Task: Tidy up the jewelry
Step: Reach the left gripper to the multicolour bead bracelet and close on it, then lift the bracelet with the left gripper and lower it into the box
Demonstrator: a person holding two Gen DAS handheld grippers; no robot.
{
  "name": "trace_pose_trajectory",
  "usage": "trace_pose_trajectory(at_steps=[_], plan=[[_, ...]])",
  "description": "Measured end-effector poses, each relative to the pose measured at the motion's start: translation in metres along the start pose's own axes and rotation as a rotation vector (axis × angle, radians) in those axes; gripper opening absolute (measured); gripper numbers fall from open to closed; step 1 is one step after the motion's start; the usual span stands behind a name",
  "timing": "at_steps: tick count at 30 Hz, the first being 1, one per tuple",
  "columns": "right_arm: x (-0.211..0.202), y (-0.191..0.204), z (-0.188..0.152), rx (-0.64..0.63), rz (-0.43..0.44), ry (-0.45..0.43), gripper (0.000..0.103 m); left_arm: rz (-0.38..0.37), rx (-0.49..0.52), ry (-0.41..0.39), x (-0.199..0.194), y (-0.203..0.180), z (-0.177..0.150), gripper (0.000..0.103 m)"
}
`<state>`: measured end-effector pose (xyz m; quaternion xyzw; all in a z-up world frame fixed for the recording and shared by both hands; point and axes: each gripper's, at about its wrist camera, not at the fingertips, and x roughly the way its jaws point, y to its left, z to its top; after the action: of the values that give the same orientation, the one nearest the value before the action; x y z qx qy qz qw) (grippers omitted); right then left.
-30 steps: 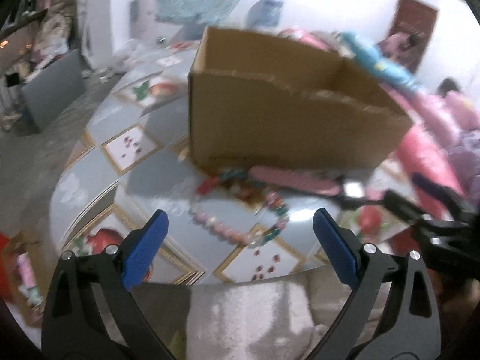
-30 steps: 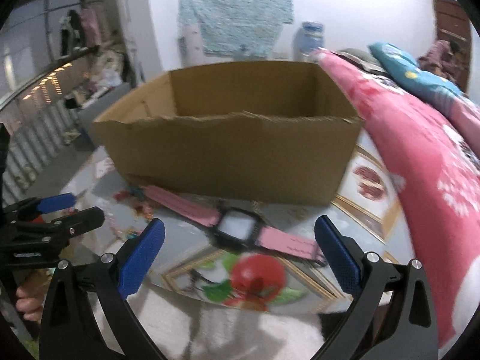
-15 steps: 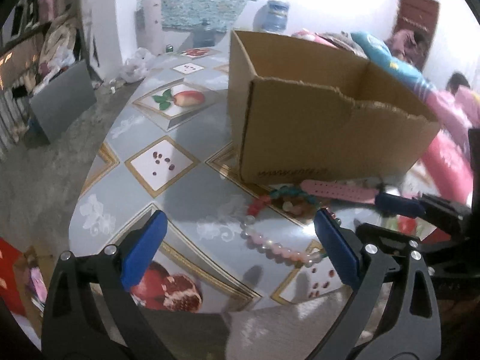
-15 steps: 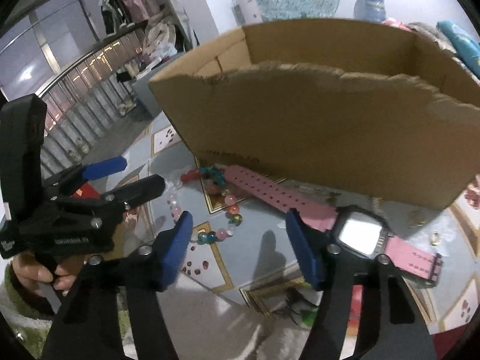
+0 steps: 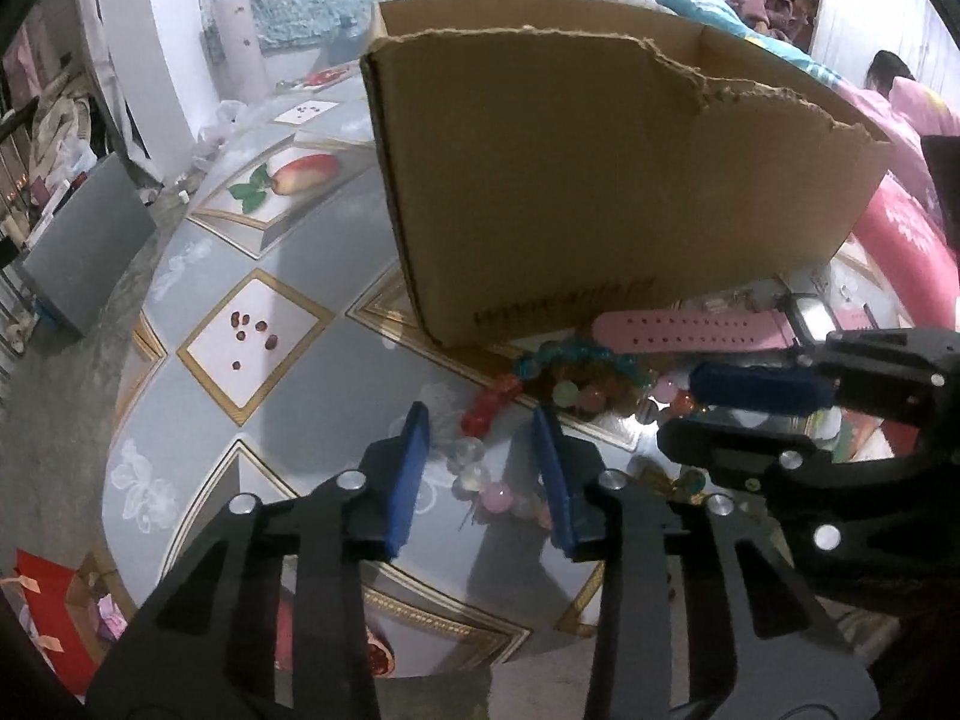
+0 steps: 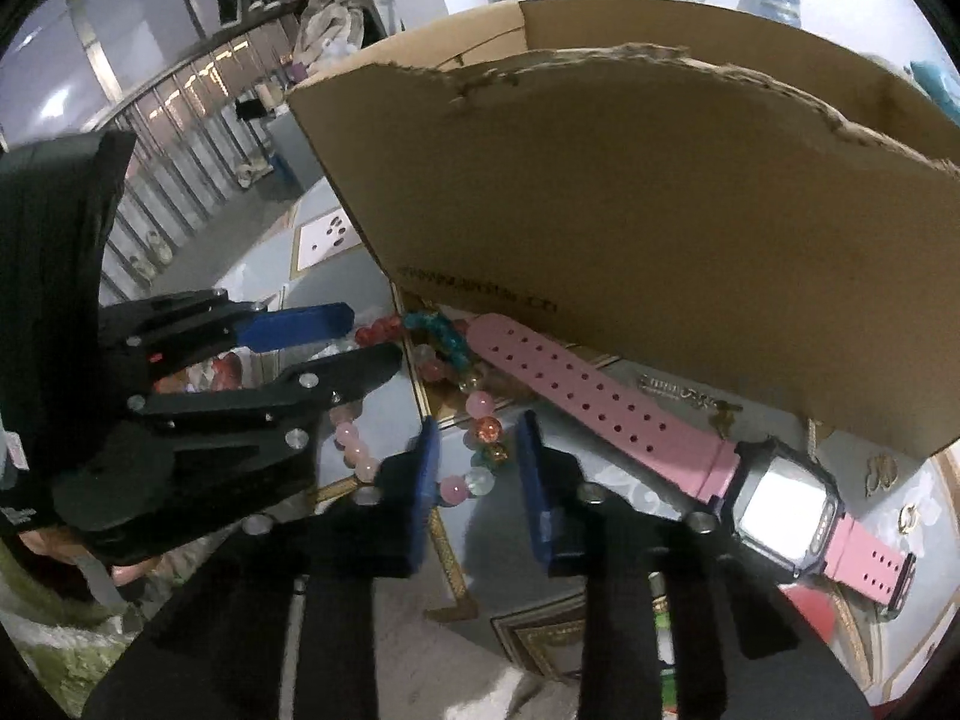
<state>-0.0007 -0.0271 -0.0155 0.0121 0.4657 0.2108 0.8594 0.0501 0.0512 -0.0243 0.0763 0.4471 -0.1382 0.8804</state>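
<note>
Beads of one bracelet (image 6: 474,420) are straddled by both closing grippers, left (image 5: 480,468) and right (image 6: 477,480); contact seemingly not made.

A line of dark print is stamped low on the front wall of the torn brown cardboard box (image 5: 564,306), but it's way too blurred to be read. Nothing else is legible.

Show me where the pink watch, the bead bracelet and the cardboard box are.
Pink watch (image 6: 786,504): right wrist view, on its screen.
Bead bracelet (image 6: 487,429): right wrist view, on an orange bead between the tool's fingers.
Cardboard box (image 5: 570,180): left wrist view, on its near wall.
</note>
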Motion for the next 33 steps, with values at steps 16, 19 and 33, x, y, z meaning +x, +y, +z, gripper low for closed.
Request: trace_pose_trajectory(at_steps=[16,19,33], plan=[[-0.024,-0.016,-0.002,0.061,0.142,-0.037,0.010,-0.134,-0.103,-0.085,-0.049,0.008,0.003,0.009],[-0.042,-0.017,-0.001,0.055,0.154,-0.073,0.010,-0.161,-0.111,-0.111,-0.068,0.007,0.009,0.009],[-0.131,-0.055,0.106,-0.013,0.183,-0.256,0.010,-0.225,0.007,-0.326,-0.140,-0.015,0.118,0.009]])
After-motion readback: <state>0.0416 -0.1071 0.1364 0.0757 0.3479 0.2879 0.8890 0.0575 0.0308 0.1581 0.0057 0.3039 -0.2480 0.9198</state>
